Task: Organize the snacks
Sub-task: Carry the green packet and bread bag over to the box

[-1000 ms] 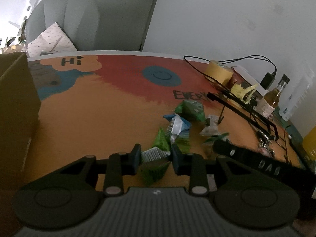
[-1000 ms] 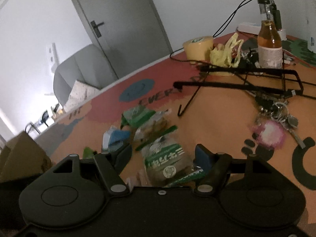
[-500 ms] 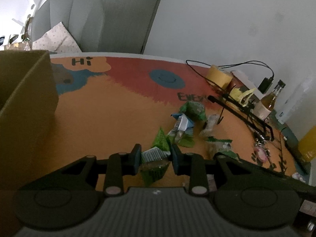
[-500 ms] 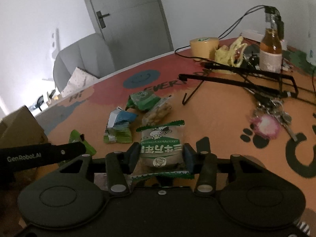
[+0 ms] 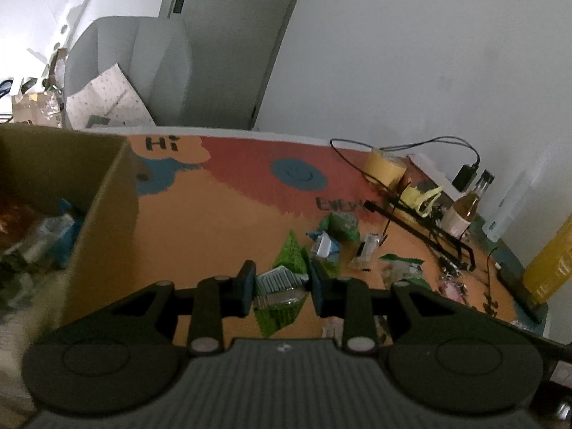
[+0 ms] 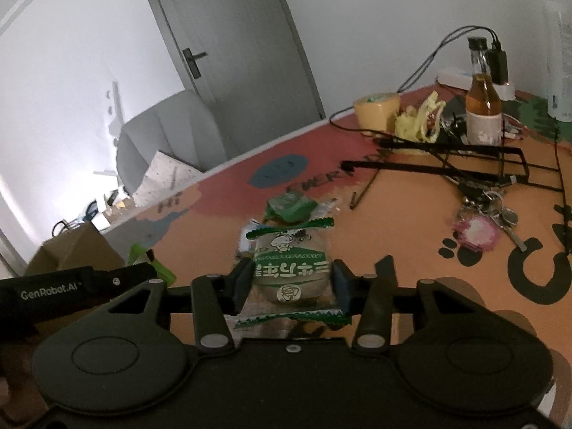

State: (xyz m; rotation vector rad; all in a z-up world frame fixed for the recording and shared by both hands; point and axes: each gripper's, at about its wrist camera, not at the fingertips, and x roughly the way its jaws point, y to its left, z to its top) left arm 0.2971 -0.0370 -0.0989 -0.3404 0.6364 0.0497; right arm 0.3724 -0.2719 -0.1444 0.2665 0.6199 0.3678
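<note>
- My left gripper (image 5: 282, 287) pinches a small green packet (image 5: 280, 304) beside the cardboard box (image 5: 96, 214).
- My right gripper (image 6: 290, 282), its jaws having just been closing, clamps the crinkly cake packet (image 6: 290, 271) mid-body; it looks light, soft and crushable.

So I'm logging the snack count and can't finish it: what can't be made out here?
- Left wrist view: cardboard box contents blurred and cut off by the left edge.
- Left wrist view: green packet print too small.
- Right wrist view: snacks behind the mushroom packet are hidden by it.
</note>
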